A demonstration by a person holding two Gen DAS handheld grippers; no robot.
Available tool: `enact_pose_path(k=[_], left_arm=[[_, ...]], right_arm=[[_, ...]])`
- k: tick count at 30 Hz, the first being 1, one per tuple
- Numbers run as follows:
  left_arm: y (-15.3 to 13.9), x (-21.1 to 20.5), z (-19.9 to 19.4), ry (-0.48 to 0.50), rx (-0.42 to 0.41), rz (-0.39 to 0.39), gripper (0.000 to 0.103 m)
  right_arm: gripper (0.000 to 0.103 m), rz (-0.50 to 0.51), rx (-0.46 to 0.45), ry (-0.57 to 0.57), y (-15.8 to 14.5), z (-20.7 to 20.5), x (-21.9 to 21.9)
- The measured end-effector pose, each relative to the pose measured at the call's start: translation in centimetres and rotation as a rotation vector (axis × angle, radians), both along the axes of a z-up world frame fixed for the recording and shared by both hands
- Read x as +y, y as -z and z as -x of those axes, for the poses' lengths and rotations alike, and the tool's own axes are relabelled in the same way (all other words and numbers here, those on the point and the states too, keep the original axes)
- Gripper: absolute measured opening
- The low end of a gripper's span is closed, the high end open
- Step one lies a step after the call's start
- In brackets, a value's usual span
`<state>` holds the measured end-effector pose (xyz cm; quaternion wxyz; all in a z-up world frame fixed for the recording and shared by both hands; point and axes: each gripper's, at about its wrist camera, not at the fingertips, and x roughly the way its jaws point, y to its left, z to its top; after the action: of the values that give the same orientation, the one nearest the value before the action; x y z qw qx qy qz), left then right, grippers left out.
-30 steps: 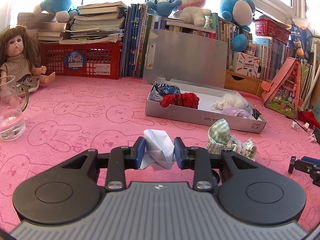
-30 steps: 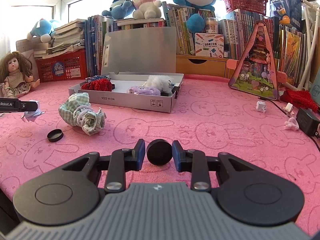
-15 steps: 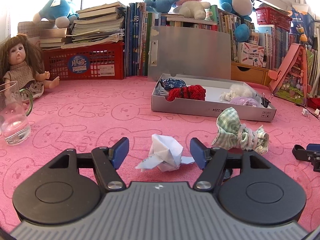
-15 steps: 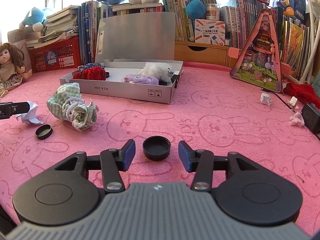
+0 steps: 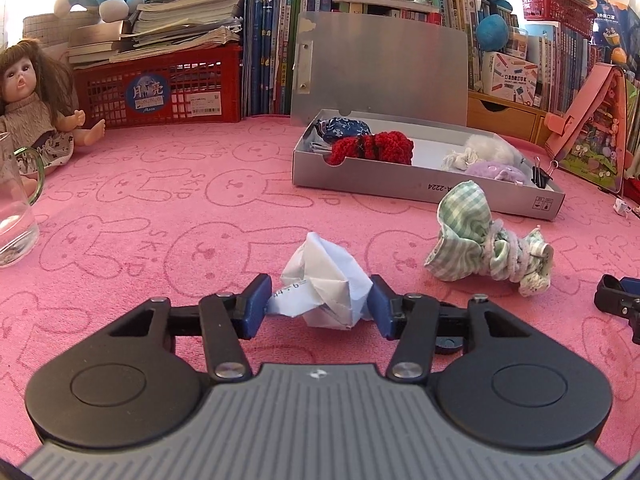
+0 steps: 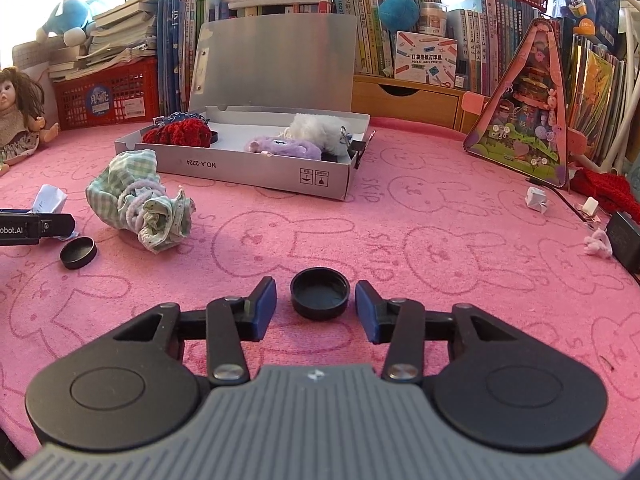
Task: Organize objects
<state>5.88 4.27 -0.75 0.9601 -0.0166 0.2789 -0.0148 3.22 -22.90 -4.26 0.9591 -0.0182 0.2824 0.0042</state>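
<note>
A crumpled white paper ball [image 5: 324, 280] lies on the pink cloth between the blue pads of my left gripper [image 5: 318, 306]. The jaws are closing and the pads stand right at its sides without visibly squeezing it. A black round cap [image 6: 320, 298] lies flat, hollow side up, between the pads of my right gripper [image 6: 316, 312]. Those jaws are closing too, with a gap on each side of the cap. Farther back stands the open grey box [image 5: 400, 190] with soft toys and yarn in it. A second black cap [image 6: 78, 253] lies by the left gripper's tip [image 6: 36, 228].
A green checked cloth bundle [image 5: 480, 240] lies in front of the box. A glass jug [image 5: 12, 216] and a doll [image 5: 28, 112] are at the left, a red basket [image 5: 160, 88] and books behind. A pink toy house [image 6: 528, 112] and a black adapter [image 6: 626, 240] are at the right.
Both grippers let go and opened wide, then narrowed again. The paper ball dropped onto the cloth. The cap, held on edge before, now lies flat between the right pads.
</note>
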Motion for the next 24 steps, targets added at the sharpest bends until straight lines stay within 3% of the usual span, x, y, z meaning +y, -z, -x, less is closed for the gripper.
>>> enact_pose_path(k=[8, 24], left_arm=[[-0.5, -0.1, 0.2, -0.001, 0.0, 0.027, 0.052], [-2.4, -0.8, 0.7, 0.017, -0.029, 0.015, 0.052]], right_arm=[[0.036, 0.0, -0.009, -0.028, 0.0, 0.1, 0.2], [0.036, -0.021, -0.028, -0.018, -1.0, 0.1, 0.4]])
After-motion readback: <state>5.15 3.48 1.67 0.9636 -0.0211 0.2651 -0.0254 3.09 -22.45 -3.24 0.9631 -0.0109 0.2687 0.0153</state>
